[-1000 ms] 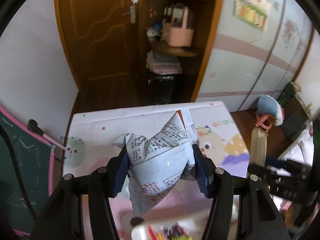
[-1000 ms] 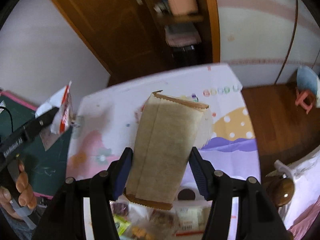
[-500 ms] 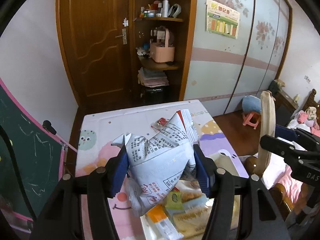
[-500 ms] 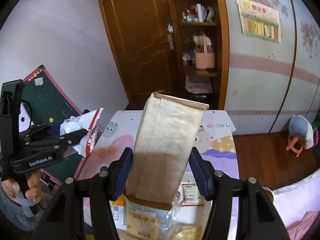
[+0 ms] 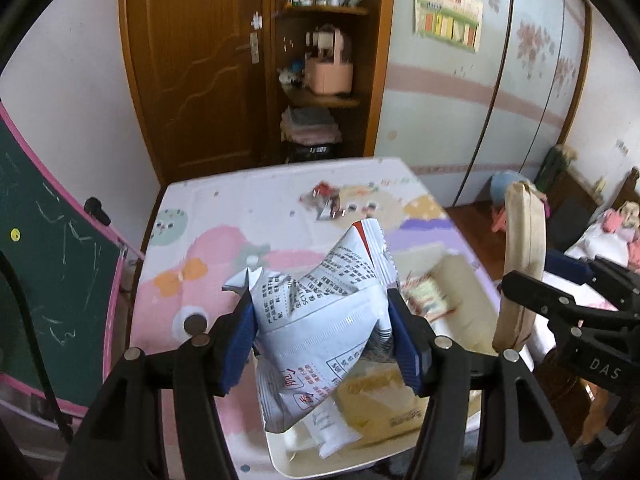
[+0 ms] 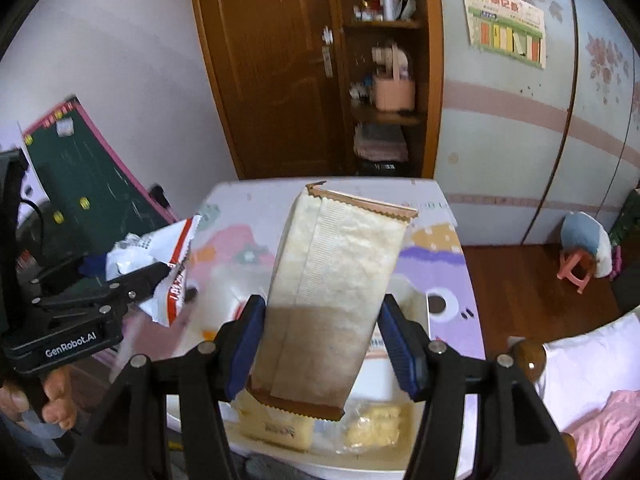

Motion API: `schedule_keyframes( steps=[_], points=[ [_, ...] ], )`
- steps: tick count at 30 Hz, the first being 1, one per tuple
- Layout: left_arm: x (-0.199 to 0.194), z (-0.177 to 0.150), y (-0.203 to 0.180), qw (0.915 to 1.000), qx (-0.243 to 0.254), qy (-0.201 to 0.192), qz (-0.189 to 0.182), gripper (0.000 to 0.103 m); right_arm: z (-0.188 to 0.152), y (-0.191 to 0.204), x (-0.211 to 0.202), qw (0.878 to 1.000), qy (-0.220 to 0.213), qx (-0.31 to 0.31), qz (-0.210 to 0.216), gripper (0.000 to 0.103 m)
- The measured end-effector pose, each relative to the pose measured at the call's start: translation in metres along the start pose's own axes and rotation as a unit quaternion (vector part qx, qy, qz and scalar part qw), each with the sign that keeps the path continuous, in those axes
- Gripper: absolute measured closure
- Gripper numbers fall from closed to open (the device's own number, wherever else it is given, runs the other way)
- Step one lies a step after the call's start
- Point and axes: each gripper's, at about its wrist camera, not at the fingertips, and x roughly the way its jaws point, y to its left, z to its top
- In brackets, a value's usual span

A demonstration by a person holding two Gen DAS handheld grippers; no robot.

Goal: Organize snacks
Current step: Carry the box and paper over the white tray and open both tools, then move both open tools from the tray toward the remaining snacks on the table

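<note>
My left gripper (image 5: 320,332) is shut on a crumpled white snack packet (image 5: 344,272) with black print and a red stripe, held over the near end of a white tray (image 5: 280,452). My right gripper (image 6: 320,312) is shut on a tall beige packet (image 6: 340,260) that stands upright between its blue pads, above the same tray (image 6: 360,468). The two grippers are side by side. The beige packet (image 5: 524,264) shows edge-on at the right of the left wrist view. At the left of the right wrist view is the white packet (image 6: 160,248).
Yellow snack packets (image 6: 276,420) lie in the tray. The table carries a pastel cartoon mat (image 5: 240,220), with a small red snack (image 5: 328,200) at its far side. A green chalkboard (image 5: 48,260) leans at the left. A person's hand (image 6: 56,404) grips the left handle.
Both grippers have drawn back toward the near end of the table with their packets. The tray of snacks has come into view below them, and the right view has tilted up.
</note>
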Motion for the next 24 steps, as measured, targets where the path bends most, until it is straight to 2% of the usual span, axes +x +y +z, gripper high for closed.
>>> schedule_keyframes(
  steps=[3, 11, 12, 13, 14, 15, 16, 17, 24],
  points=[
    [0.012, -0.010, -0.004, 0.9998, 0.003, 0.020, 0.003, 0.043, -0.008, -0.002, 0.014, 1.000, 0.023, 0.003, 0.000, 0.045],
    [0.028, -0.018, -0.003, 0.9990, 0.003, 0.044, 0.009, 0.041, -0.012, 0.000, 0.025, 0.999, 0.039, -0.008, -0.024, 0.045],
    [0.028, -0.018, -0.004, 0.9989, 0.001, 0.046, 0.009, 0.039, -0.013, 0.001, 0.025, 0.999, 0.041, -0.009, -0.027, 0.045],
    [0.029, -0.017, -0.004, 0.9989, -0.001, 0.046, 0.009, 0.033, -0.014, 0.001, 0.026, 0.999, 0.043, -0.010, -0.032, 0.045],
    [0.029, -0.018, -0.004, 0.9988, -0.003, 0.048, 0.005, 0.026, -0.014, 0.001, 0.027, 0.998, 0.045, -0.012, -0.038, 0.043],
    [0.029, -0.018, -0.004, 0.9988, -0.006, 0.048, 0.003, 0.013, -0.015, 0.001, 0.028, 0.998, 0.049, -0.010, -0.046, 0.035],
    [0.029, -0.019, -0.003, 0.9989, -0.009, 0.046, 0.003, 0.009, -0.015, 0.001, 0.029, 0.997, 0.053, -0.008, -0.051, 0.028],
    [0.028, -0.020, -0.003, 0.9990, -0.010, 0.043, 0.004, 0.009, -0.015, 0.000, 0.031, 0.997, 0.059, -0.004, -0.058, 0.019],
    [0.029, -0.022, -0.001, 0.9987, -0.015, 0.049, 0.007, 0.009, -0.020, -0.002, 0.033, 0.996, 0.063, -0.004, -0.065, 0.019]
  ],
)
